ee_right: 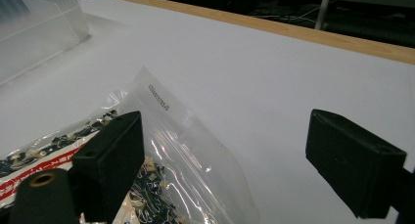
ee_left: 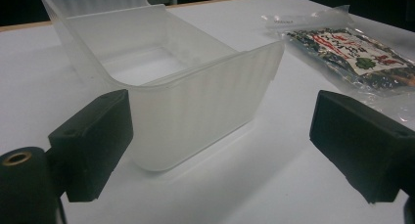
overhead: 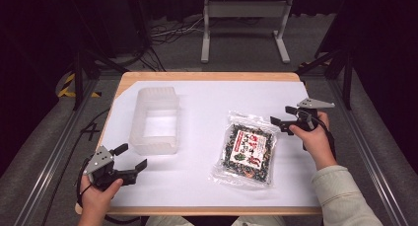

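A clear packet of dark snack mix (overhead: pixel 246 149) with a red and white label lies flat right of the table's middle; it shows again as the packet (ee_left: pixel 357 55) at the upper right of the left gripper view and as the packet (ee_right: pixel 147 150) under the right gripper's jaws. A translucent plastic tub (overhead: pixel 155 118) stands empty at the left, close ahead as the tub (ee_left: pixel 166 82). My left gripper (overhead: pixel 132 156) is open just below the tub's near corner. My right gripper (overhead: pixel 283 116) is open at the packet's upper right corner, holding nothing.
A white sheet (overhead: pixel 212 102) covers most of the wooden table (overhead: pixel 207 76). Beyond the table's far edge stand a grey metal frame (overhead: pixel 244 26) and loose cables (overhead: pixel 167 33) on the floor. Aluminium rails (overhead: pixel 59 147) run along both sides.
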The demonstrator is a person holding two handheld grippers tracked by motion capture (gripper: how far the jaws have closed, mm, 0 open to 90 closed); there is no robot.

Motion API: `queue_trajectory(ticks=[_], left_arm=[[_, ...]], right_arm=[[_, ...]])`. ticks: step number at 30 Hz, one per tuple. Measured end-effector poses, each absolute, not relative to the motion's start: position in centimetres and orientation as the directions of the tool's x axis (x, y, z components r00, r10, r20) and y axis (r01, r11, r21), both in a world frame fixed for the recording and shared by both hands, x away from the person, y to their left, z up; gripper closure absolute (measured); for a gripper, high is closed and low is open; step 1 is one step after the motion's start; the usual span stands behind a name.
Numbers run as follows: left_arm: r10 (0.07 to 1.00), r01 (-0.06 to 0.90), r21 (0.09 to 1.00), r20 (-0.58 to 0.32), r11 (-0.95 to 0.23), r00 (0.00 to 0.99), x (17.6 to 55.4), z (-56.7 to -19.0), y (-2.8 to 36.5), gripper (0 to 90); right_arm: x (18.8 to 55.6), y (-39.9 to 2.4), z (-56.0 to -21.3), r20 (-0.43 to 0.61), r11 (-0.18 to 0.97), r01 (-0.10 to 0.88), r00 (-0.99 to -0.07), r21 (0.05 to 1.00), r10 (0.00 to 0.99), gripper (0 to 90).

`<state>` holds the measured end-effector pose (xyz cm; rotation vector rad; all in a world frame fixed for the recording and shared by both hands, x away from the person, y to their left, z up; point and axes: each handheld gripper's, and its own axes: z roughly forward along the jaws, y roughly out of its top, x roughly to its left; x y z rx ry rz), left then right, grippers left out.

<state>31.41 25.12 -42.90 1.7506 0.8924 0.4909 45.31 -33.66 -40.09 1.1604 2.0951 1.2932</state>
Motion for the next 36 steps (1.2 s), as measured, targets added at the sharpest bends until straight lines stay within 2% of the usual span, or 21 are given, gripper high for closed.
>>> queue_trajectory(ticks=[11, 25, 36], left_arm=[[0.767, 0.332, 0.928, -0.089, -0.167, 0.635, 31.4, -43.0, 25.1, 9.9], [0.769, 0.320, 0.928, -0.061, -0.192, 0.637, 31.4, -43.0, 25.0, 9.9], [0.769, 0.319, 0.926, -0.051, -0.203, 0.637, 31.3, -43.0, 24.9, 10.1]], right_arm=[[45.9, -33.4, -42.1, 0.093, 0.236, 0.500, -0.548, 0.833, 0.832, 14.9], [45.8, -33.3, -43.6, 0.161, 0.246, 0.589, -0.552, 0.769, 0.818, 25.3], [46.0, -33.2, -44.1, 0.201, 0.251, 0.617, -0.568, 0.746, 0.799, 27.3]])
